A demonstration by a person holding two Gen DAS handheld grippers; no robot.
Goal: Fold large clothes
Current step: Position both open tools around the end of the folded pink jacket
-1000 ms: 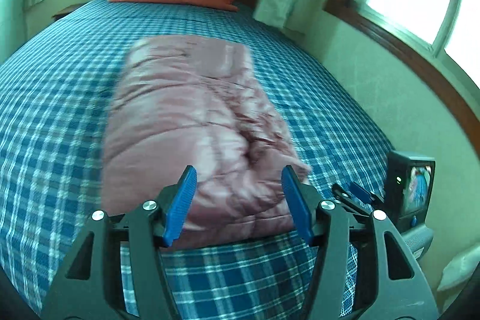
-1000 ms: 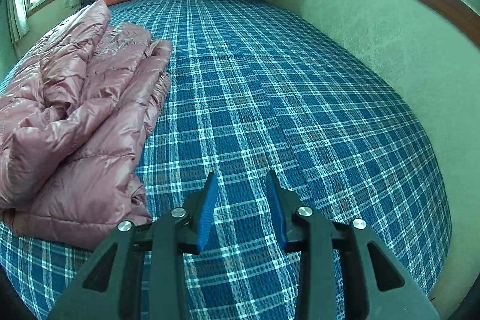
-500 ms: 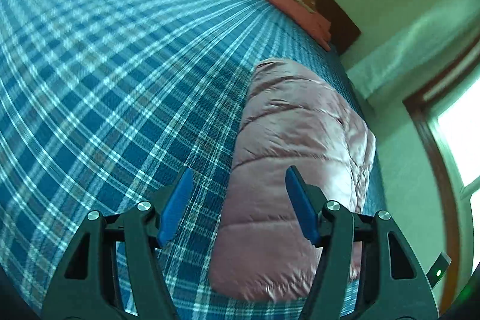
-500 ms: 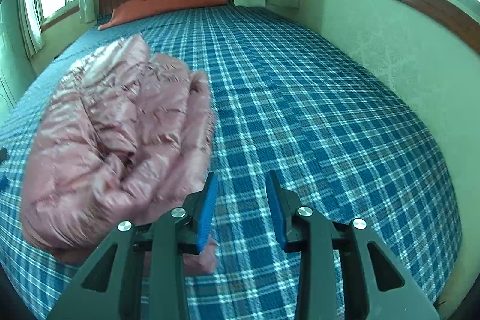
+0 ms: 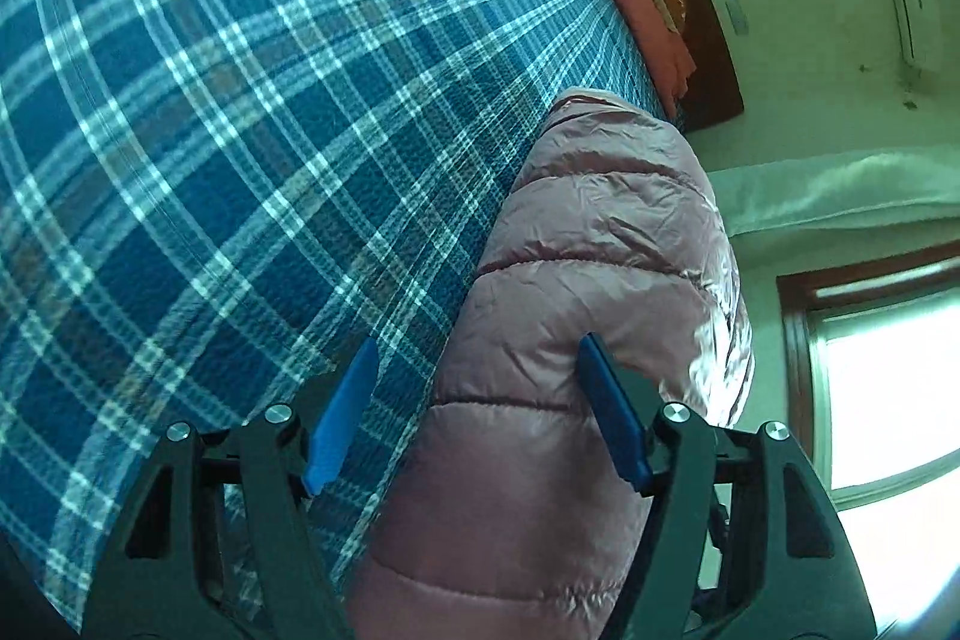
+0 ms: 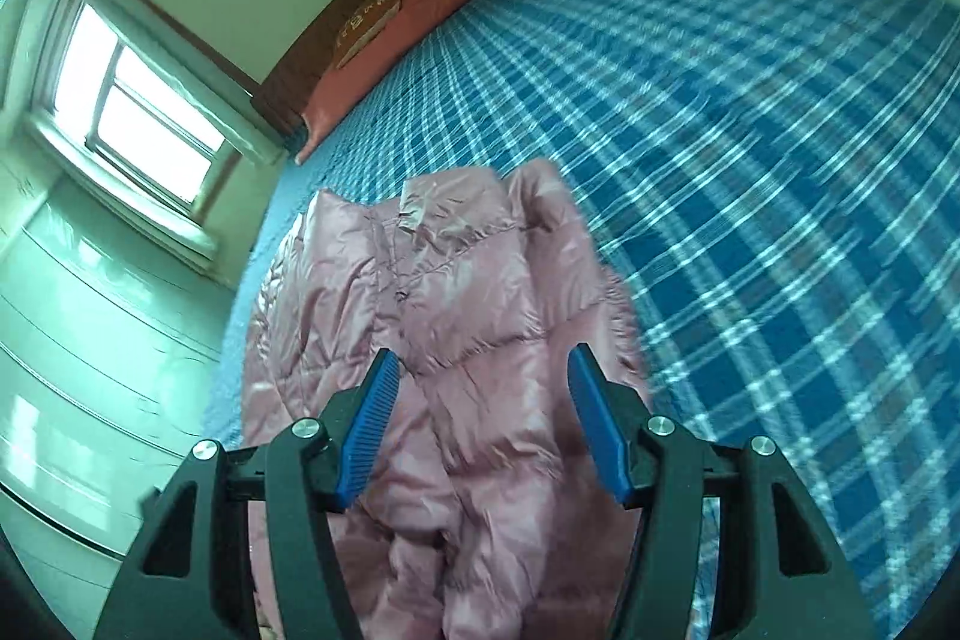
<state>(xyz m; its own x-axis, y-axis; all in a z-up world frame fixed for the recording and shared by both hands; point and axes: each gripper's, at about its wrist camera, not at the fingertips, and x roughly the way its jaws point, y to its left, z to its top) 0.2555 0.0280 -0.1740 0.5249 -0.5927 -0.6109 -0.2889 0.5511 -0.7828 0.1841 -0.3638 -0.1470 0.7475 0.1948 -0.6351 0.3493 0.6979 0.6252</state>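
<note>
On the plaid bed (image 5: 210, 130) lay the pink jacket (image 5: 570, 310), its smooth quilted back facing the left gripper (image 5: 477, 412) and rumpled folds facing the right gripper (image 6: 480, 424), both tilted, spread wide, holding nothing.

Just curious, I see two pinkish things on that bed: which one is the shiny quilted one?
The pink puffer jacket, lying folded close in front of both hand-held grippers. Its fabric is glossy and stitched in puffy bands; the salmon pillow lies matte and flat against the headboard.
</note>
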